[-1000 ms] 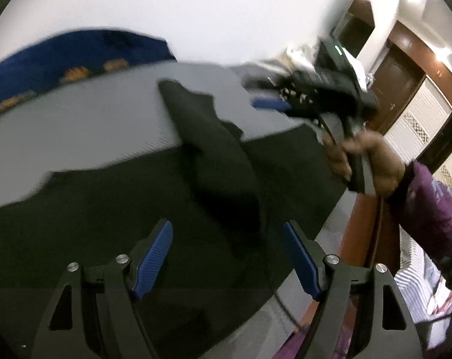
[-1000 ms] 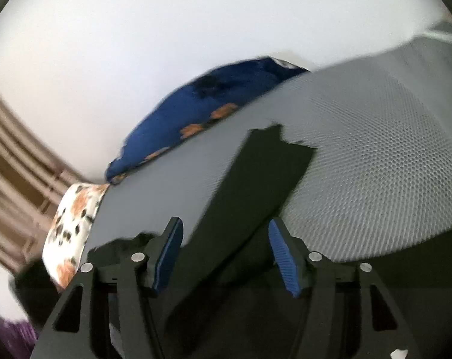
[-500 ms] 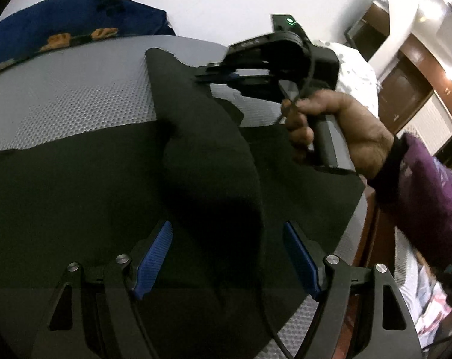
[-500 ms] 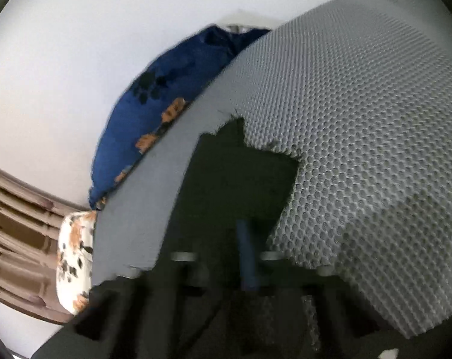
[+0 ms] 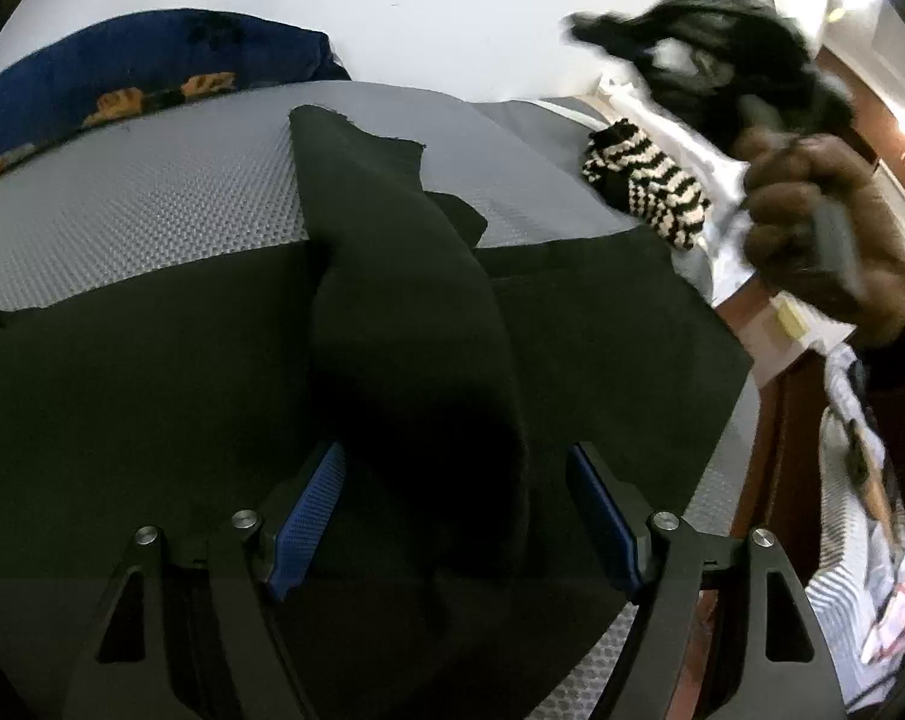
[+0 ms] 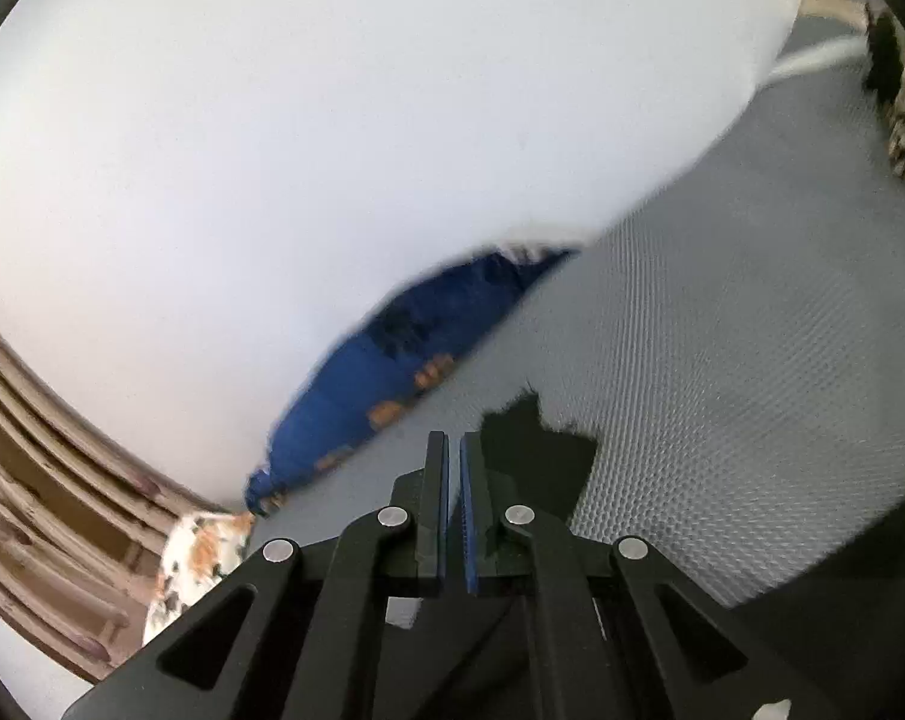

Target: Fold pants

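Observation:
Black pants (image 5: pixel 404 312) lie on a grey mesh bed surface (image 5: pixel 152 192), one leg stretched away toward the wall. My left gripper (image 5: pixel 455 510) is open, its blue pads on either side of the near pants fabric, low over it. My right gripper (image 6: pixel 454 516) is shut with nothing between the pads; the far pants leg end (image 6: pixel 542 450) lies just beyond and right of it. In the left wrist view the right gripper (image 5: pixel 722 66) is a blur raised at the upper right, held by a hand (image 5: pixel 824 228).
A blue patterned pillow (image 5: pixel 122 78) lies at the bed's far left by the white wall. A black-and-white striped item (image 5: pixel 644 180) sits at the bed's right edge. Wooden furniture (image 5: pixel 764 480) stands to the right. A floral pillow (image 6: pixel 194 564) lies beside a wooden headboard.
The right gripper closed and lifted up and to the right, away from the pants leg. The left gripper stayed open over the near fabric.

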`<state>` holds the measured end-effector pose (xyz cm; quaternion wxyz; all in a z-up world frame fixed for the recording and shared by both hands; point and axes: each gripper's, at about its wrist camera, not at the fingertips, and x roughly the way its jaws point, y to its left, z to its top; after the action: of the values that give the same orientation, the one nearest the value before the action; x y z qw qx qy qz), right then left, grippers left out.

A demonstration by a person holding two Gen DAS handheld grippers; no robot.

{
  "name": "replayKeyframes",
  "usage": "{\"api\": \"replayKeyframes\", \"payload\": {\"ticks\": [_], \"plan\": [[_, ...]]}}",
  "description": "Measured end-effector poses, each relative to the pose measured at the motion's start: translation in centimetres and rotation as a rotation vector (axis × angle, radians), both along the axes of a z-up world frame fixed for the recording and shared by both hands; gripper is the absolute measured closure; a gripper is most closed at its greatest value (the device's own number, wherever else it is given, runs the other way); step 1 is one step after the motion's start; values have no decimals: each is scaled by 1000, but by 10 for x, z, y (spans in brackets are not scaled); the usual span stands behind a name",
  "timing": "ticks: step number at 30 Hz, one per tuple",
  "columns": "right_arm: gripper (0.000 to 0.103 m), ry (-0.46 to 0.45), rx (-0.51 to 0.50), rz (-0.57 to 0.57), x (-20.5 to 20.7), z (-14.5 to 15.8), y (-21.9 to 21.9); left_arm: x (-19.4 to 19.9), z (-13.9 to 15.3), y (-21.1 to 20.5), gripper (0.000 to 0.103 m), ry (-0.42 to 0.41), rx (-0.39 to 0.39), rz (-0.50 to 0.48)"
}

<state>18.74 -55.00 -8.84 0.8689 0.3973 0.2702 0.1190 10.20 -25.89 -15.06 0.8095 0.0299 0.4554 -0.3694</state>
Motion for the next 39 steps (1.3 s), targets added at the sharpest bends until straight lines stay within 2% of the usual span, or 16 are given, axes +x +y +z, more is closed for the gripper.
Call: {"api": "replayKeyframes", "payload": {"ticks": [2, 4, 5, 6, 7, 13, 18, 19, 21, 25, 28, 30, 31, 35, 37, 39], "plan": [[95, 2, -13, -4, -12, 9, -8, -3, -1, 1, 27, -9, -5, 12], [92, 63, -6, 39, -8, 2, -11, -4, -2, 1, 27, -19, -8, 19], [81, 95, -19, 41, -5, -4, -11, -3, -3, 0, 27, -23, -8, 22], [55, 127, -13, 52, 0, -13, -11, -3, -3, 0, 27, -27, -6, 25], [45, 155, 20, 84, 8, -25, -11, -3, -4, -1, 27, -29, -3, 26], [32, 258, 115, 119, 59, -75, -1, -5, -7, -2, 24, -57, 0, 9], [32, 333, 236, 165, 92, -114, 14, -5, -7, -1, 20, -55, -22, -2], [37, 347, 267, 167, 94, -120, 17, -4, -7, 0, 19, -52, -30, -1], [39, 349, 256, 170, 99, -120, 22, -4, -7, 1, 17, -46, -43, -2], [40, 345, 338, 172, 108, -124, 29, -3, -8, 1, 14, -44, -58, -10], [54, 360, 319, 174, 115, -126, 34, -4, -8, 2, 14, -42, -67, -10], [72, 395, 307, 168, 120, -132, 36, -4, -8, 2, 14, -38, -74, -9], [73, 409, 310, 166, 120, -133, 35, -4, -8, 2, 14, -36, -78, -9], [69, 428, 332, 172, 106, -134, 22, -1, -9, 8, 14, -17, -120, -5], [67, 443, 377, 188, 99, -139, 19, 0, -9, 7, 14, -18, -122, -2], [63, 433, 375, 207, 100, -137, 19, 0, -9, 7, 14, -24, -120, -4]]}}
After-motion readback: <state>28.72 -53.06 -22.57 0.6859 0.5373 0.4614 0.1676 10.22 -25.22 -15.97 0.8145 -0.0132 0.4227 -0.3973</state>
